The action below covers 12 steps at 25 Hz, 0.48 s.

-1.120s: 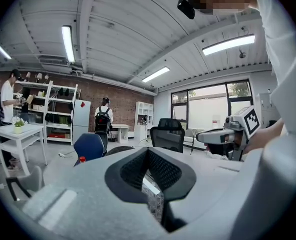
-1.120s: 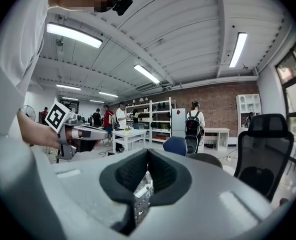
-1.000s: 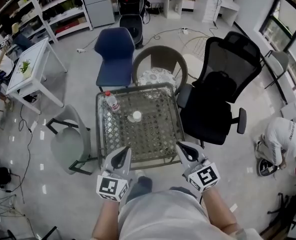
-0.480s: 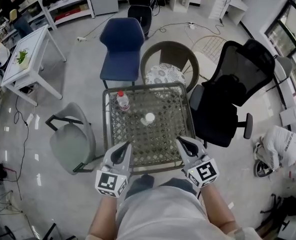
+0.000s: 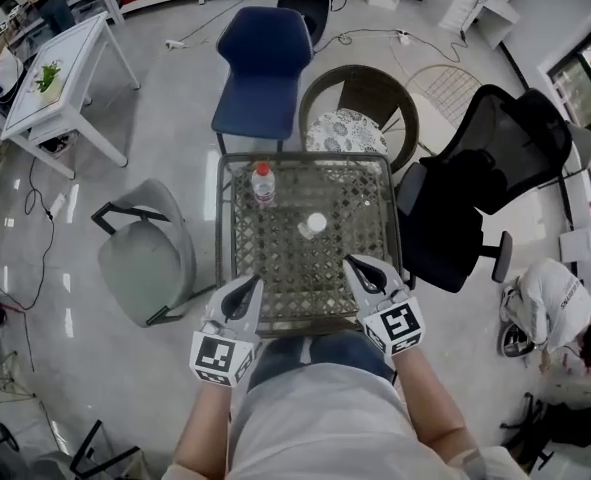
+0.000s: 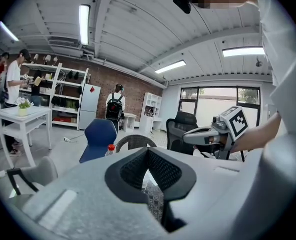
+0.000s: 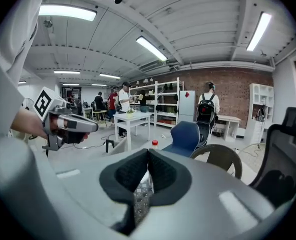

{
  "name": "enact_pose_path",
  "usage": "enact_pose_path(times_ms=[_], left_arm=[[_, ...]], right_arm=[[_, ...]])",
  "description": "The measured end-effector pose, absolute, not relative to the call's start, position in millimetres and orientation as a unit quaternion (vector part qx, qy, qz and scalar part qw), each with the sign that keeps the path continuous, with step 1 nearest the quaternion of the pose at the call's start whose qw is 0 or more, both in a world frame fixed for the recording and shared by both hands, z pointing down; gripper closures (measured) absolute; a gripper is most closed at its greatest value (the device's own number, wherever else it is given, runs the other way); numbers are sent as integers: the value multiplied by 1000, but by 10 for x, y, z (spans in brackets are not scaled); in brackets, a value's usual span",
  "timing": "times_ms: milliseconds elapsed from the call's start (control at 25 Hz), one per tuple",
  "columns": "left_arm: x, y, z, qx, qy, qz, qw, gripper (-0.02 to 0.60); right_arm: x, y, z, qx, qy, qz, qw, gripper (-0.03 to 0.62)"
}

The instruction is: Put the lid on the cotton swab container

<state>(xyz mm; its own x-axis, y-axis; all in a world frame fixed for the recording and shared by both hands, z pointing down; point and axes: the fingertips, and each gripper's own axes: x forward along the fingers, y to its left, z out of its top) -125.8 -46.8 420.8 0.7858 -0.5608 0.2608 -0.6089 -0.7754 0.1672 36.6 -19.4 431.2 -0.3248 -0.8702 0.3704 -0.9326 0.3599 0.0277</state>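
Looking down from the head view, the left claw [image 5: 247, 286] and the right claw [image 5: 353, 265] hang by the near edge of the table [image 5: 224, 238], one close to each near corner. Both claws are closed tight, tip to tip, with nothing in them. Each claw's own view shows its two dark jaws pressed together, with only the room past them

The tub [image 5: 316, 223] is a small white round thing near the middle of the table, a bit toward the right edge. A smaller pale bit [image 5: 302, 232] touches it on its near left side. That may be the lid, but it is too small to tell which part is which. A bottle [image 5: 263, 183] with a red cap stands near the far left corner, well apart from the tub

I think the tub and lid are light plastic, hard but thin, and smooth. A light thing like that can slide on the table or tip over when it is pushed. A hard squeeze could bend it or make it pop away. The best place to hold the lid looks like its rim, one jaw on each side, kept flat. The other claw could hold the tub low on its wall so it does not skid. Both claws must open first, and both are well apart from the tub
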Motion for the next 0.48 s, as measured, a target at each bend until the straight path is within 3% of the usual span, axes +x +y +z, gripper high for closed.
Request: enact_pose_path(times_ms=[480], left_arm=[[-1257,-617,4566,912,-358,132,151,574]], right_arm=[[293,-670,5038,499,-832,124,210,589]])
